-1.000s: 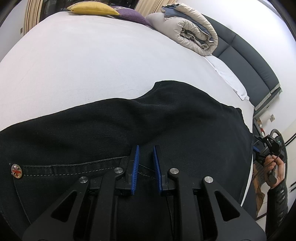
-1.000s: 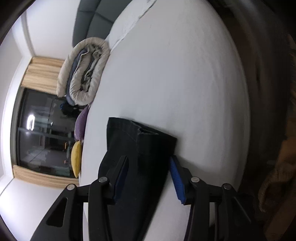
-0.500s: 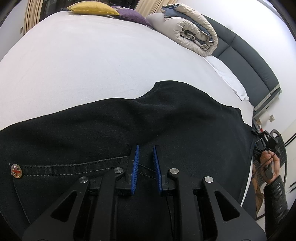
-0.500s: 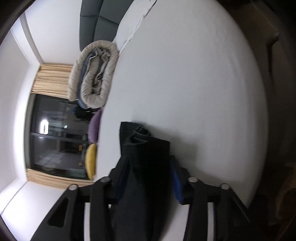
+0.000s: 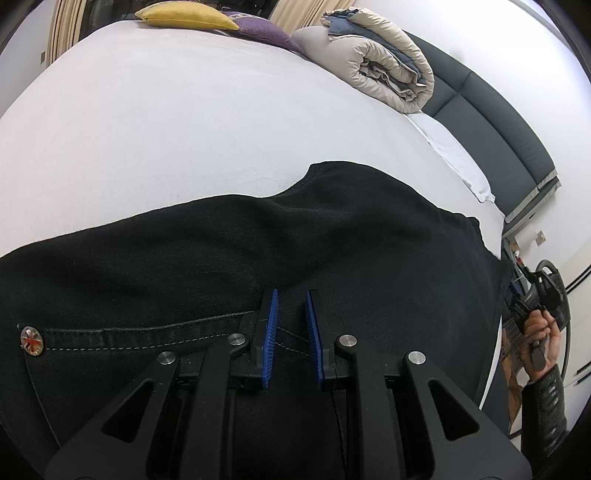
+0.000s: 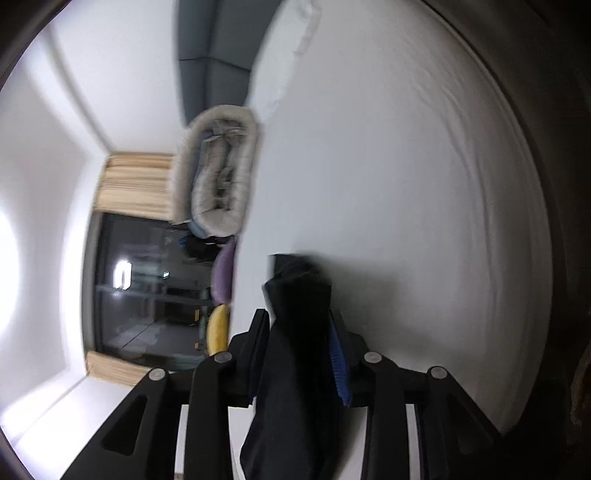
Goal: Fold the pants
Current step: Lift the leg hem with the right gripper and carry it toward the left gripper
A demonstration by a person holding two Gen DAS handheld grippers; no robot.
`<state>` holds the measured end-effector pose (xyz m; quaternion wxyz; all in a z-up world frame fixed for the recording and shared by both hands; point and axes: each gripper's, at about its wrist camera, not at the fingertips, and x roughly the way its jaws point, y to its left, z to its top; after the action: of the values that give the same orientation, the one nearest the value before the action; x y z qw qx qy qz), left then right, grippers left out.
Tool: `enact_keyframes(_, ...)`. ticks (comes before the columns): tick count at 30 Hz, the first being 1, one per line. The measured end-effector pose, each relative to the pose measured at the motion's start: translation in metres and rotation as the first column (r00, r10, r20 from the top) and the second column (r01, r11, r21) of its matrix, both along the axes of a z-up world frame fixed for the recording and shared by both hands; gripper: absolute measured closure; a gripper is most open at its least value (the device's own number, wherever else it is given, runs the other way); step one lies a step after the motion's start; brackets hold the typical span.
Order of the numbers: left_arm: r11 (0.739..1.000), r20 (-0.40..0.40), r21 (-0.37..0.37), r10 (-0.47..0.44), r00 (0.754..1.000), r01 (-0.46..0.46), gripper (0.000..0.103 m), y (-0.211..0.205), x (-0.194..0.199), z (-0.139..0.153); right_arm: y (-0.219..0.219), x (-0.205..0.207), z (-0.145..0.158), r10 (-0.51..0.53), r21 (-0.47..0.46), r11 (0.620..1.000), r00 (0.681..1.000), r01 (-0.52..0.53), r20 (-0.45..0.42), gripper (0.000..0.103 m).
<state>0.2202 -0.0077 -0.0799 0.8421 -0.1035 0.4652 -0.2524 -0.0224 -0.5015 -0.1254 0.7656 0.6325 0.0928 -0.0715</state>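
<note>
Black pants (image 5: 258,251) lie spread across the white bed (image 5: 166,129), waist end with a metal button (image 5: 32,340) near me. My left gripper (image 5: 290,295) sits on the waist seam, its blue pads (image 5: 271,325) nearly closed on a pinch of the fabric. My right gripper (image 6: 299,325) is shut on the pants' hem end (image 6: 299,295), which bunches between its fingers and is lifted off the bed (image 6: 406,184). The right gripper and the hand holding it also show at the far right of the left wrist view (image 5: 535,291).
A rolled beige duvet (image 5: 384,62) lies at the head of the bed, with a yellow pillow (image 5: 184,16) and a purple pillow (image 5: 266,33) beside it. A dark headboard (image 5: 498,122) runs along the right. A dark window (image 6: 147,288) faces the right gripper.
My right gripper has closed on the hem end and lifted it, bunching the fabric between the fingers. The left gripper has stayed in place on the waist.
</note>
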Motion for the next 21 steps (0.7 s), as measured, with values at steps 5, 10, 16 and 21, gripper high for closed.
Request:
enact_keyframes(5,1.0,0.001,0.002,0.0,1.0,0.0,0.086,0.001,0.0,0.001,0.004,0.001,0.007,0.018,-0.032,0.999,0.999,-0.017,0.032,0.064)
enact_keyframes(10,1.0,0.001,0.002,0.0,1.0,0.0,0.086,0.002,0.0,0.001,-0.001,0.004,-0.012,0.011,0.022,1.0,1.0,-0.01,-0.028,0.063)
enact_keyframes(16,1.0,0.002,0.007,0.0,1.0,0.0,0.086,0.001,0.0,0.001,-0.011,0.03,-0.018,0.034,0.007,0.999,0.997,-0.034,-0.067,0.064)
enact_keyframes(21,1.0,0.002,0.005,0.001,1.0,-0.001,0.086,0.0,-0.001,0.002,-0.024,0.051,-0.018,0.048,-0.029,0.998,0.994,-0.051,-0.095,0.086)
